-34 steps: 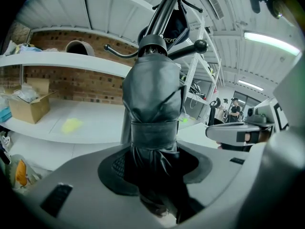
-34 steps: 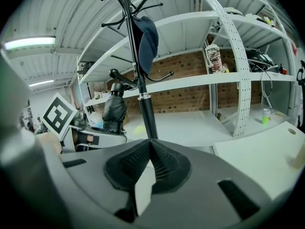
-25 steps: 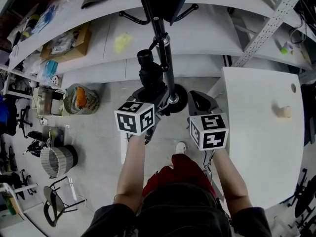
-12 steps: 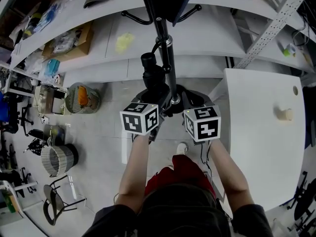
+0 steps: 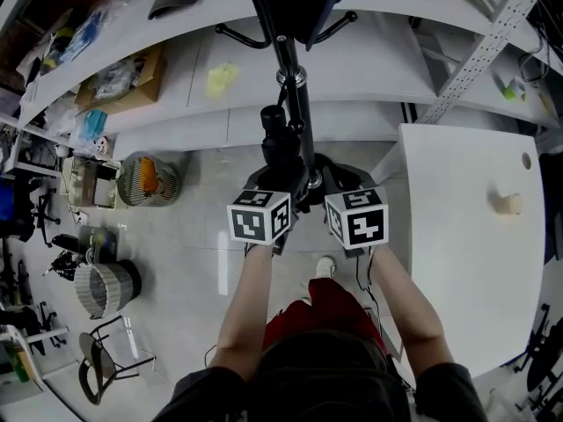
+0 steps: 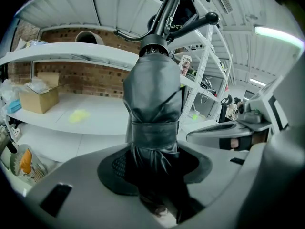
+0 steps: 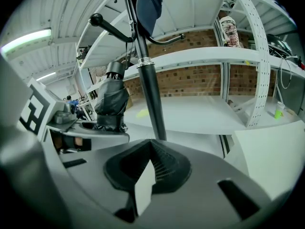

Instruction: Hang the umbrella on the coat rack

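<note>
Umbrella (image 6: 152,94), clamped in left gripper (image 6: 153,171), sits lower, unhung from coat rack (image 5: 296,104); right gripper (image 7: 148,171), seemingly shut empty, now at its 3 o'clock.

Left tool (image 6: 152,175) clamping folded umbrella (image 6: 152,104), coat rack (image 6: 193,25) apparently just behind

White shelves (image 5: 167,86) ran along a brick wall (image 6: 90,84), carrying a cardboard box (image 5: 132,76) and loose clutter. A perforated white upright (image 5: 482,44) stood near their right end. The floor (image 5: 189,244) was pale and glossy. A white table (image 5: 457,271) stood at the right. On the floor at the left sat a wire basket (image 5: 145,177), a ribbed bin (image 5: 101,286) and a black chair (image 5: 97,367). A strip light (image 6: 279,35) glowed overhead.
</note>
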Motion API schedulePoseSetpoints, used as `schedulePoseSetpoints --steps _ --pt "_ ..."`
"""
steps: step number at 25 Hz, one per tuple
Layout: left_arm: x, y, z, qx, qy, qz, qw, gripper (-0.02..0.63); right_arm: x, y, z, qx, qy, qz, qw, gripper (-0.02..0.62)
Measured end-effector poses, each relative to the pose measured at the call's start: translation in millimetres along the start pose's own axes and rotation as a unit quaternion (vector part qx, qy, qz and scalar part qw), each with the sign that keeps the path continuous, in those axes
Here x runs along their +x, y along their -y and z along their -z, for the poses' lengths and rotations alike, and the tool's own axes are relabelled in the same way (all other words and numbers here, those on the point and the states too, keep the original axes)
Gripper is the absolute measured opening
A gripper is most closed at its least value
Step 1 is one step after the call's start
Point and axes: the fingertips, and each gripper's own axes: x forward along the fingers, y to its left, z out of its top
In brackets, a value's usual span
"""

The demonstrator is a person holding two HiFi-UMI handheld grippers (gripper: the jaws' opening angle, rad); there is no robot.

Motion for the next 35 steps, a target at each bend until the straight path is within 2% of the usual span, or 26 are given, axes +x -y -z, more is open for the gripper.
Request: schedulePoseSetpoints --steps 18,27,35 --pt "20.4 -3.4 13.6 0.036 -0.003 -0.022 0.9991 0.218 0.3 6.2 11.8 0.001 -0.012 0.012 1.000 0.018" --pt "32.9 -4.7 15.9 0.057 -0.008 -0.039 0.9976 0.222 -4.0 11.4 21.4 0.018 -0.018 0.019 1.000 0.018" --pt "38.7 -7.3 13.9 0.051 -0.007 -0.046 0.9976 0.236 -4.7 11.0 28.6 0.016 -0.025 0.024 0.999 0.018"
